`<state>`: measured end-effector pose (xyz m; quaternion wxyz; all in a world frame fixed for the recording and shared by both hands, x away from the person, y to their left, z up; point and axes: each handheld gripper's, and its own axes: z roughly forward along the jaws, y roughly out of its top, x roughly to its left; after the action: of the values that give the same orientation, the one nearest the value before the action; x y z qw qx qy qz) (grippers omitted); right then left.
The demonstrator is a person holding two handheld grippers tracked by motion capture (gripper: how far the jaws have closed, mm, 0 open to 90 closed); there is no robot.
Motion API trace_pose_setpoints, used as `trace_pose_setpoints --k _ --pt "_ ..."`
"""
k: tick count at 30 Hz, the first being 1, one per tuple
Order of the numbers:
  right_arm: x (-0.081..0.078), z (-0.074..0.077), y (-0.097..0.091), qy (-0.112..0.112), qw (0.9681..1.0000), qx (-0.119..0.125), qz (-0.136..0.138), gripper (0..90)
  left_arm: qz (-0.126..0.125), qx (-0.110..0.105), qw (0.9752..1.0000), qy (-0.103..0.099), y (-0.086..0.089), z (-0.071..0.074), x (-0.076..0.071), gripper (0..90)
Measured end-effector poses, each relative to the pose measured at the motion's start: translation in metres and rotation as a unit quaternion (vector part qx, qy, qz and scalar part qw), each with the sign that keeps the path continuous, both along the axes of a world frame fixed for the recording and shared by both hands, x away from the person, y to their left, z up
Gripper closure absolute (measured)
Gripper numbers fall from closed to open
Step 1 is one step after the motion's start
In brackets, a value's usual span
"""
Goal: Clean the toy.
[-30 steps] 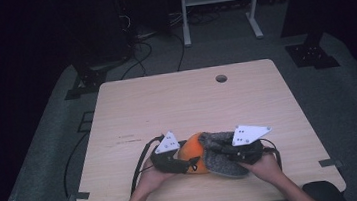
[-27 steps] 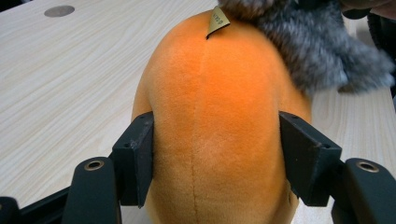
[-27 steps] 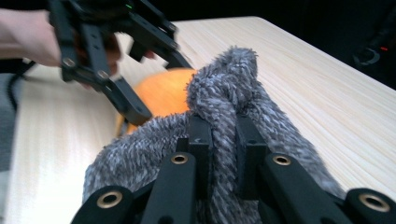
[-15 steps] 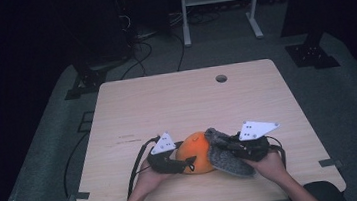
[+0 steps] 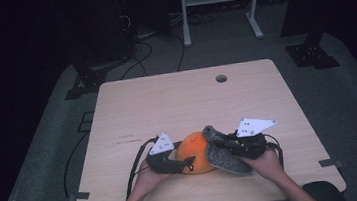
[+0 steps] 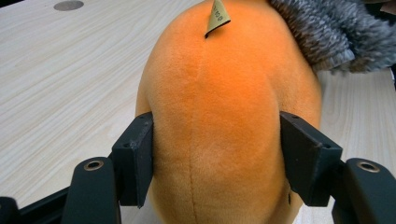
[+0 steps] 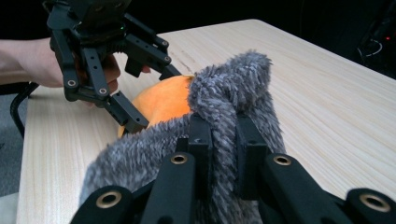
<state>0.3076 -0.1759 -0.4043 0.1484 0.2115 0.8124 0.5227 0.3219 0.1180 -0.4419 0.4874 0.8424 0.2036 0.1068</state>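
Plush: orange plush toy (image 5: 195,153) lies on the bench (image 5: 187,104) near the front edge, between the two hands; a small tan tag (image 6: 217,15) sticks up from its seam in the left gripper view.
Cover: grey fuzzy fabric (image 5: 222,153) drapes against the right side of the orange plush toy, touching it, with one end raised in a peak.
Left gripper: left gripper (image 5: 175,163) comes in from the left, its fingers (image 6: 135,156) part-way apart and pressed on either flank of the orange plush toy, which bulges between them.
Right gripper: right gripper (image 5: 231,147) comes in from the right, its fingers (image 7: 201,140) drawn narrow and pinching a fold of the grey fuzzy fabric, whose pile stands up between and around them.
Hands: left hand (image 5: 147,179) and right hand (image 5: 268,164) each grip a gripper body at the bench front; a black cable (image 5: 135,165) trails back from the left one.
Bench: pale wood top with a round hole (image 5: 221,78) near its far edge.
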Motion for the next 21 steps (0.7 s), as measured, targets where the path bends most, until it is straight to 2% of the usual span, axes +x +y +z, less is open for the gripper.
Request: trace_pose_setpoints --k 3,7,11,13,16,17,19,21 --pt "0.004 -0.003 -0.002 0.008 0.9999 -0.003 -0.008 78.9 -0.001 -0.002 1.0000 -0.005 -0.001 0.000 -0.002 33.9" --pt "0.011 -0.007 -0.016 0.025 0.9991 -0.002 -0.035 78.9 -0.005 0.010 0.9997 -0.023 -0.007 0.002 -0.007 33.8" --pt "0.006 0.001 -0.014 0.014 0.9995 0.027 -0.012 78.9 -0.010 0.031 0.9983 -0.048 -0.014 0.004 -0.011 33.8" --pt "0.005 0.004 -0.009 0.006 0.9996 0.026 -0.002 78.9 -0.010 0.029 0.9983 -0.049 -0.015 0.004 -0.012 33.8" --pt "0.008 0.001 -0.007 0.017 0.9997 0.018 -0.006 78.9 -0.017 0.027 0.9987 -0.040 -0.014 0.005 -0.013 32.0" --pt "0.009 -0.001 -0.008 0.023 0.9996 0.013 -0.004 78.9 -0.018 0.018 0.9991 -0.032 -0.014 0.006 -0.012 28.9" --pt "0.008 -0.003 -0.008 0.028 0.9996 0.003 0.006 78.9 -0.011 0.004 0.9999 -0.003 -0.015 0.009 -0.006 17.7" --pt "0.005 -0.003 -0.008 0.028 0.9995 0.000 0.014 78.8 -0.003 -0.003 0.9993 0.037 -0.017 0.007 0.002 9.7"
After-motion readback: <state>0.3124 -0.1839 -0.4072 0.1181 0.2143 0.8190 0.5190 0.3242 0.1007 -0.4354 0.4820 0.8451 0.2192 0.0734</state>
